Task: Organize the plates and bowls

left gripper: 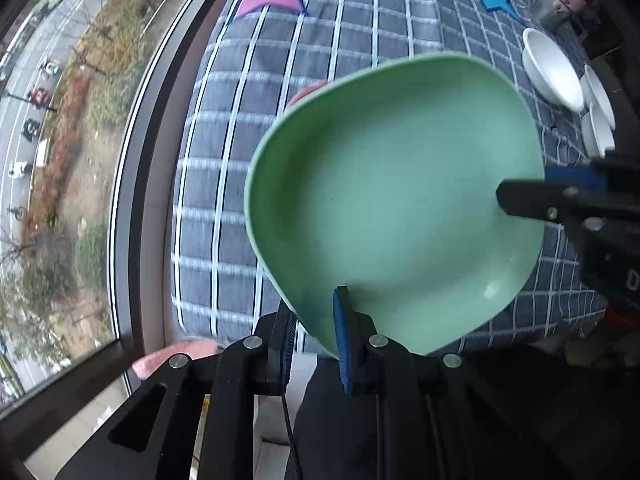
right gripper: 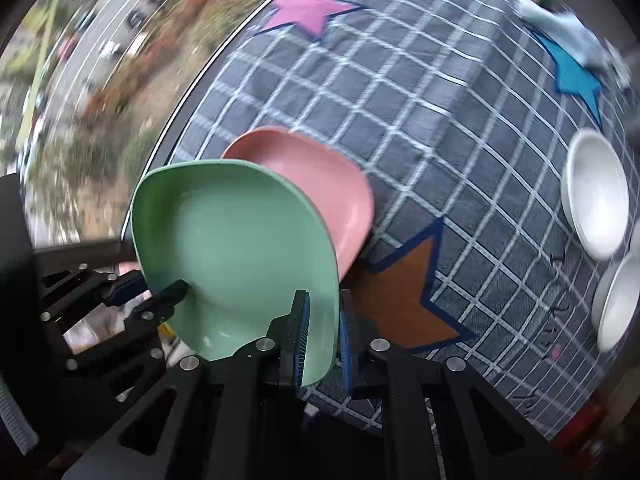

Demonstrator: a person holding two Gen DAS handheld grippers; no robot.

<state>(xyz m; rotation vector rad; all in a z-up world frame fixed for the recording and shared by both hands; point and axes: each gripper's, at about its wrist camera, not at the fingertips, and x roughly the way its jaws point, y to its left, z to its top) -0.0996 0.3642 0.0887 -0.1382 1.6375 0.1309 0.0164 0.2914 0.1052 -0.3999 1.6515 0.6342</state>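
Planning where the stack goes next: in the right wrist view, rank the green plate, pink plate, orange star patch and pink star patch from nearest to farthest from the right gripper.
1. green plate, its rim clamped in the right gripper.
2. orange star patch, just right of the fingers.
3. pink plate, behind the green one.
4. pink star patch, at the cloth's far edge.

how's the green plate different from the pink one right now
The green plate is held up off the cloth, its rim clamped by both the left hand-held gripper and the right hand-held gripper; the pink plate lies on the checked tablecloth, ungripped. Green sits nearer and covers part of pink. They differ in colour. Both share a rounded-square, shallow shape.
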